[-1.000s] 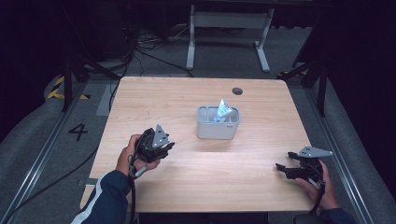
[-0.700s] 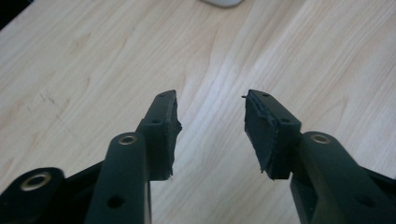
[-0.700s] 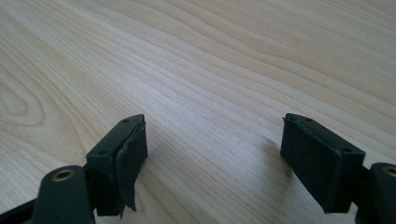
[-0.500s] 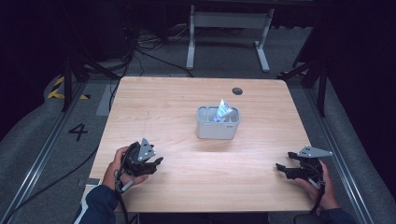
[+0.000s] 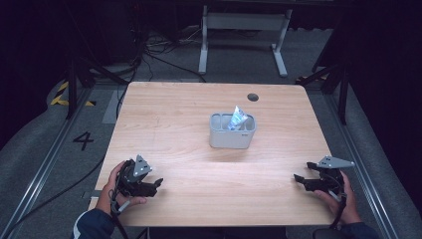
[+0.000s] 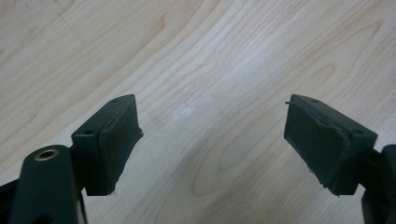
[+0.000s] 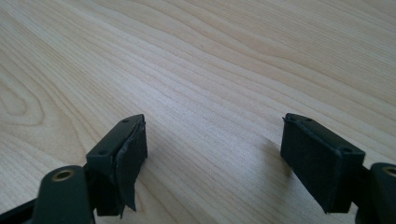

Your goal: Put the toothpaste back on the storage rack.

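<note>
A grey rectangular holder (image 5: 232, 132) stands near the middle of the wooden table (image 5: 174, 114), with a blue and white tube (image 5: 236, 118) sticking up out of it. My left gripper (image 5: 154, 184) rests low at the table's front left, held in a hand, open and holding nothing. In the left gripper view its gripper (image 6: 212, 144) has jaws spread wide over bare wood. My right gripper (image 5: 300, 180) sits at the front right, also open, pointing left. The right gripper view shows its gripper (image 7: 212, 161) with wood grain between the parted jaws.
A round dark grommet hole (image 5: 253, 97) lies near the table's far edge. Beyond the table stand a grey metal frame (image 5: 244, 30) and loose cables (image 5: 149, 50) on the floor. A "4" mark (image 5: 82, 140) is on the floor left of the table.
My left gripper has drawn back toward the table's front left corner and dropped lower. The right gripper has stayed put.
</note>
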`<action>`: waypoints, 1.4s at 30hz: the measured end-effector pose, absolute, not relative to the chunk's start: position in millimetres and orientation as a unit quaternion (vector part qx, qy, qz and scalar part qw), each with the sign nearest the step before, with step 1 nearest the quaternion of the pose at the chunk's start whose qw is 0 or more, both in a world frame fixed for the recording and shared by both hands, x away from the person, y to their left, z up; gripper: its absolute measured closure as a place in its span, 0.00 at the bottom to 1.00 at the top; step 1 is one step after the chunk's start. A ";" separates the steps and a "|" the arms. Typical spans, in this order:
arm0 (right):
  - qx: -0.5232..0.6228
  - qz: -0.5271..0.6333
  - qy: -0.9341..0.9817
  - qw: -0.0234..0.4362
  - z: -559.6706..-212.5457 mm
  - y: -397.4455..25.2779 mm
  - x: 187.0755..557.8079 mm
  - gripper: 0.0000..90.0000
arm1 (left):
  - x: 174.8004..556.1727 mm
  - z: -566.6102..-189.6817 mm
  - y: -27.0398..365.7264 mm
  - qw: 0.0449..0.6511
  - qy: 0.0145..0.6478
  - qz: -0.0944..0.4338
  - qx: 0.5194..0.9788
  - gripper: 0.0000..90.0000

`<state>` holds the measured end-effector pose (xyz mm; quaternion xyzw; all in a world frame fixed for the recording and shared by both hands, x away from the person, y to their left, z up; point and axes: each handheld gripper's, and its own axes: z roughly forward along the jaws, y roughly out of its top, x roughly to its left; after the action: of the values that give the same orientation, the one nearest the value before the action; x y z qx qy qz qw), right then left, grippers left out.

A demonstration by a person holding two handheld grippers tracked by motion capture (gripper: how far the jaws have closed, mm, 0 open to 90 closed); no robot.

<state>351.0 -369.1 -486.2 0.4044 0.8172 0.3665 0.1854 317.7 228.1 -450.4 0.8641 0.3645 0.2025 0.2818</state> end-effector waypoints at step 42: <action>0.404 0.366 0.818 0.186 -486.1 -368.9 350.7 0.26 | 292.4 -482.1 274.9 0.325 0.440 0.172 0.819 0.14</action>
<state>350.7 -368.9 -486.1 0.4035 0.8177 0.3658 0.1863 292.4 274.9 -482.1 0.8194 0.4401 0.1717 0.3246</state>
